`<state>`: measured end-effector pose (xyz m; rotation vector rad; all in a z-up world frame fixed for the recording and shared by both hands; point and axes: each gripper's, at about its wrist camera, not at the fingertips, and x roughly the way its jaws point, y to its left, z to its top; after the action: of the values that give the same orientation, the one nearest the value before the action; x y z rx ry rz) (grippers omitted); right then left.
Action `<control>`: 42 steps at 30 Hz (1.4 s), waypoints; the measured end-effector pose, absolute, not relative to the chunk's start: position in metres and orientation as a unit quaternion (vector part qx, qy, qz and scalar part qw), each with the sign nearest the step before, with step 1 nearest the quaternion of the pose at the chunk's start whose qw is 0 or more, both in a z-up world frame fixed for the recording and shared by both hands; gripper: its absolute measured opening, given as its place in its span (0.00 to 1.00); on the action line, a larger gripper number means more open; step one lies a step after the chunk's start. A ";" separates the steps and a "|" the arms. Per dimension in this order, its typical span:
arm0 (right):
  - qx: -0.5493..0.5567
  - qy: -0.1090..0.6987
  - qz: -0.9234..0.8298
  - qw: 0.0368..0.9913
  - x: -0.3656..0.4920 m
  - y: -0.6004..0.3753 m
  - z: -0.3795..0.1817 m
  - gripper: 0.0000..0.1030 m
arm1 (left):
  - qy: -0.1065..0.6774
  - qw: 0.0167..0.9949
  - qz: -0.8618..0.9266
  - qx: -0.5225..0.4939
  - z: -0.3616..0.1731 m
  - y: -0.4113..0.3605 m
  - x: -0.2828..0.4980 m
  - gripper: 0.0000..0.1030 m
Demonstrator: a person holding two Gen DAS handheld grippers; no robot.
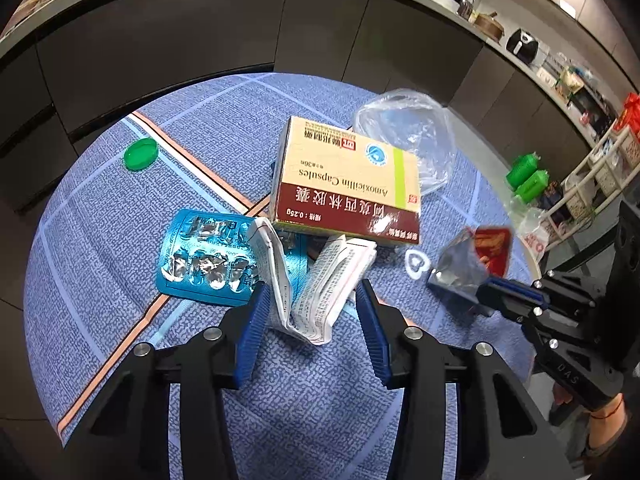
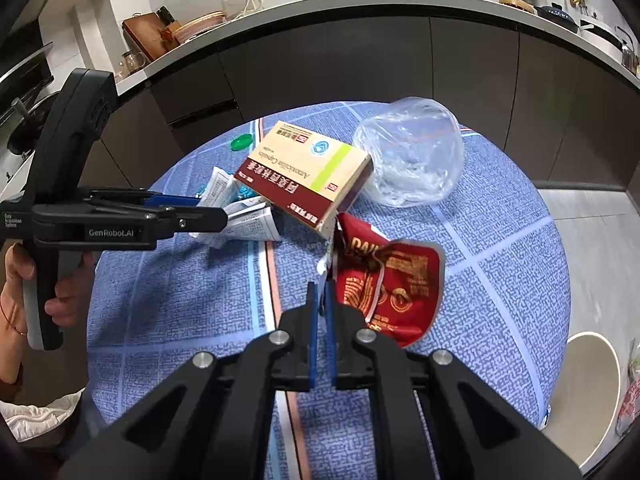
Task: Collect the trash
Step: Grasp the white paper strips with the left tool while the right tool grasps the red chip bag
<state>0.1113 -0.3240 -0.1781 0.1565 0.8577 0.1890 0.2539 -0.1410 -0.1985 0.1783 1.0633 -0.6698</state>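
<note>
A folded paper leaflet (image 1: 316, 292) lies on the blue tablecloth between the blue pads of my left gripper (image 1: 314, 314), which stands open around it. A blue blister pack (image 1: 204, 256) lies to its left and a medicine box (image 1: 348, 184) just beyond. My right gripper (image 2: 323, 296) is shut on the edge of a crumpled red wrapper (image 2: 396, 284), lifted slightly beside the box (image 2: 308, 176). The left wrist view shows that right gripper (image 1: 472, 292) with the wrapper (image 1: 488, 248) at the right. The left gripper (image 2: 208, 208) shows in the right wrist view over the leaflet (image 2: 244, 220).
A clear plastic bag (image 2: 412, 156) sits behind the box. A green cap (image 1: 140, 154) lies far left, a small white plastic ring (image 1: 416, 264) near the wrapper. The round table's edge (image 2: 556, 264) drops to the floor, with a stool (image 2: 592, 380) and green bottles (image 1: 528, 176) nearby.
</note>
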 end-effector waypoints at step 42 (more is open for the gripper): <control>0.097 0.331 0.010 0.939 0.007 -0.379 -0.122 0.17 | 0.440 0.800 -0.398 0.092 -0.142 -0.213 0.150 0.15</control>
<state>0.0068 -0.3792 -0.1222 0.1979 0.6751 0.0210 0.1501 -0.2134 -0.1419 0.1969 0.9432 -0.8527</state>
